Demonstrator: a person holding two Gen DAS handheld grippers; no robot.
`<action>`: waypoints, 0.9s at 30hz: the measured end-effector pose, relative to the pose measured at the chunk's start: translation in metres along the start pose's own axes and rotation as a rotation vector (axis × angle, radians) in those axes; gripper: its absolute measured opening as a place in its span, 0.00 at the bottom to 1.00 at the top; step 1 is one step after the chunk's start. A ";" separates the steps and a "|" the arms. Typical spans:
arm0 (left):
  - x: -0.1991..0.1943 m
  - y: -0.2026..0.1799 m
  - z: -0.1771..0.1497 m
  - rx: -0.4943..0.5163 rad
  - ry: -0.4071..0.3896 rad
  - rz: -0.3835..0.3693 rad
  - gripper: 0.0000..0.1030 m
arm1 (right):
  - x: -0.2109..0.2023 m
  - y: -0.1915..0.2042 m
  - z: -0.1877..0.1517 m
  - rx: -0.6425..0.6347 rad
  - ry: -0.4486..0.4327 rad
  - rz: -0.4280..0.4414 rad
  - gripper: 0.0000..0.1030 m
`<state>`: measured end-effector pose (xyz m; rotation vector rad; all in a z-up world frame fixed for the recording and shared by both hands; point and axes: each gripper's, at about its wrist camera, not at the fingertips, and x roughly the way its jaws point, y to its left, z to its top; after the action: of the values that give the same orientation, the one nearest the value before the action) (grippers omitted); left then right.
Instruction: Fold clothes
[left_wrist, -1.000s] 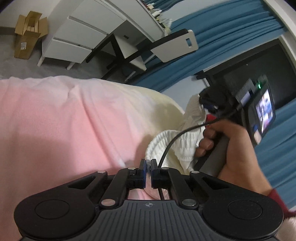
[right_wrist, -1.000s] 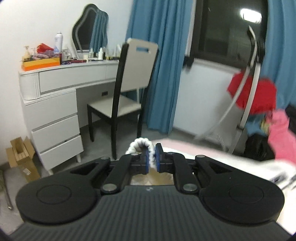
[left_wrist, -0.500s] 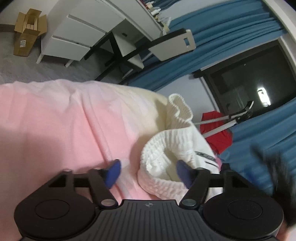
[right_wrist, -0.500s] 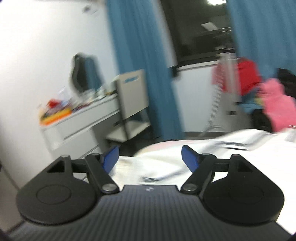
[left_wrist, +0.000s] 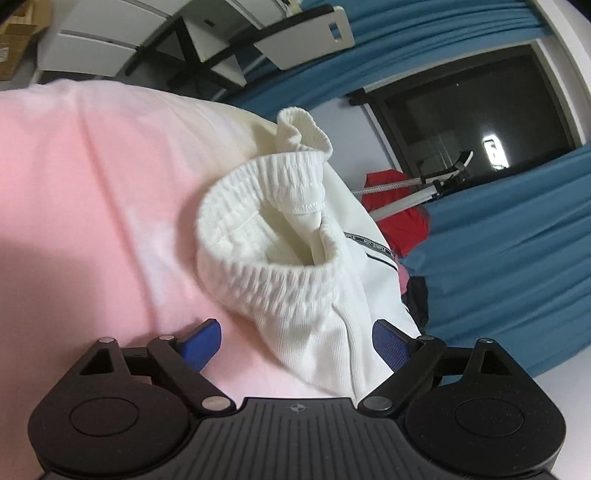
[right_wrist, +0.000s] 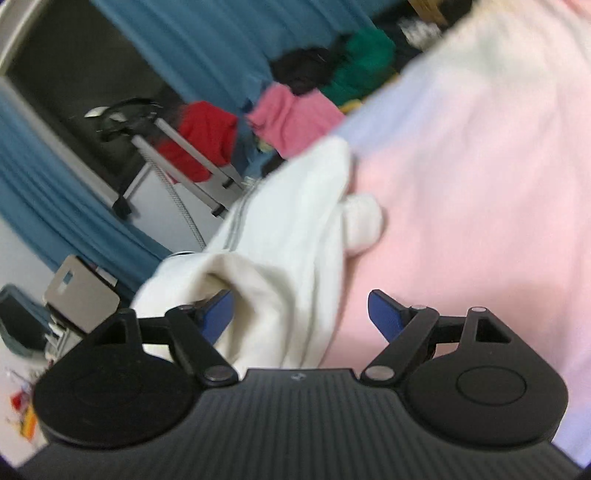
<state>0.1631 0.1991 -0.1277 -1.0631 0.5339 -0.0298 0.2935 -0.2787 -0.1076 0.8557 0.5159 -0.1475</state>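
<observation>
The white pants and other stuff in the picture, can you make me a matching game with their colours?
Things:
1. pants
2. sheet
3. curtain
4. gripper pads

Colours:
A. pink
B. teal blue
C. white
D. dark blue

Pairs: 1-C, 2-A, 3-B, 4-D

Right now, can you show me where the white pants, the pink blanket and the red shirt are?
white pants (left_wrist: 266, 280): left wrist view, ribbed elastic waistband.
pink blanket (left_wrist: 92, 221): left wrist view, bare stretch left of the pants.
red shirt (right_wrist: 205, 136): right wrist view, middle of the cloth.
</observation>
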 end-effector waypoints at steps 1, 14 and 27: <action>0.007 0.001 0.002 0.000 -0.009 -0.005 0.85 | 0.009 -0.004 0.001 0.037 -0.017 0.004 0.80; 0.051 0.020 0.040 -0.127 -0.024 -0.026 0.26 | 0.060 0.030 0.035 -0.042 -0.158 -0.118 0.12; -0.051 0.026 0.099 -0.244 -0.297 -0.216 0.15 | -0.070 0.046 0.123 -0.174 -0.374 -0.237 0.12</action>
<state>0.1555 0.3072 -0.0923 -1.3332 0.1538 0.0040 0.2940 -0.3467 0.0244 0.5759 0.2713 -0.4643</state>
